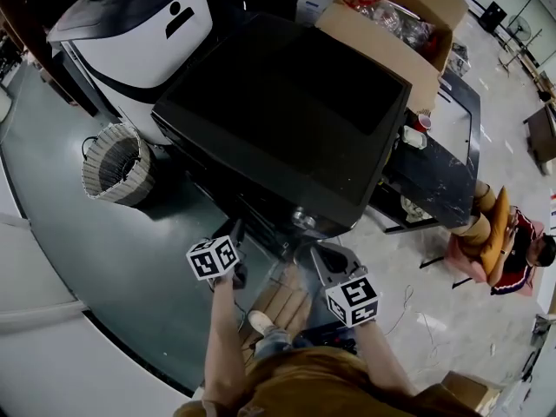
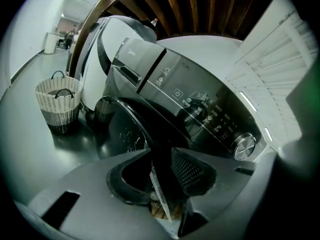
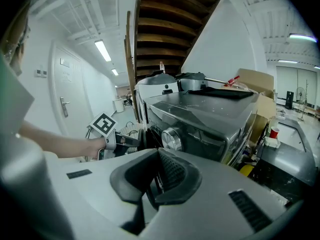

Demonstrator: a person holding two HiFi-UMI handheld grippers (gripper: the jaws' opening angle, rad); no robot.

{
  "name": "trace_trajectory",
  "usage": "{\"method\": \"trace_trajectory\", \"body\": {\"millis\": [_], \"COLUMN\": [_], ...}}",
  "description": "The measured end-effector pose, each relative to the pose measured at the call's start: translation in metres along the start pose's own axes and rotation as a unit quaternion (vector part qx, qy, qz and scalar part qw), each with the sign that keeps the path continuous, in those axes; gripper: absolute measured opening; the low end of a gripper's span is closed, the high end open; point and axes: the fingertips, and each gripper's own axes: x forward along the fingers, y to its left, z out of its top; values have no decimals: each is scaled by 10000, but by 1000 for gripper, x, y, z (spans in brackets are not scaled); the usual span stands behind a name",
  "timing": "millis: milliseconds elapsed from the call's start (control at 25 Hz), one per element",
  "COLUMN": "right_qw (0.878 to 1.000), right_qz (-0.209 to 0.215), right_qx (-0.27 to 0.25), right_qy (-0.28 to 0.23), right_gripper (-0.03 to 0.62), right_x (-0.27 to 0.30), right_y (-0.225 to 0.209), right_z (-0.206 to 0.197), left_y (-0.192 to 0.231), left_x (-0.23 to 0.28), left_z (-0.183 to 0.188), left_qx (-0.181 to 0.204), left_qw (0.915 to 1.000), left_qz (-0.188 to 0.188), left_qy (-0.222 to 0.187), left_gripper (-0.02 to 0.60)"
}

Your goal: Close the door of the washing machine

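Observation:
The dark washing machine (image 1: 287, 111) fills the middle of the head view, and I stand at its front. In the left gripper view its round dark door (image 2: 125, 129) stands swung out below the control panel (image 2: 200, 109) and knob (image 2: 244, 146). My left gripper (image 2: 162, 169) is open. The door's edge sits between its jaws, with a thin pale slit beside it. From above, the left gripper (image 1: 236, 233) reaches to the machine's front. My right gripper (image 3: 156, 176) hangs shut and empty a little short of the front, right of the door (image 3: 142, 139). From there the left gripper (image 3: 125, 141) shows at the door.
A wicker basket (image 1: 117, 165) stands on the floor to the left, beside a white machine (image 1: 143, 33). A cardboard box (image 1: 391, 24) and a black table (image 1: 443, 163) lie behind and right. A person (image 1: 512, 246) sits at far right. A wooden pallet (image 1: 282, 307) is at my feet.

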Motion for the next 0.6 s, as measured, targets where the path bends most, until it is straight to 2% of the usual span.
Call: {"method": "trace_trajectory", "body": {"millis": [600], "right_qw": [9998], "right_qz": [118], "right_qx": [-33], "right_qy": [-174], "right_gripper": [12], "right_x": [4], "right_y": [-8], "right_z": [10], "left_y": [-11], "left_x": [18], "left_z": [9], "left_qx": [-131], "left_qw": [9998], "left_qz": [-163], "left_qy": [32], "left_gripper": [150]}}
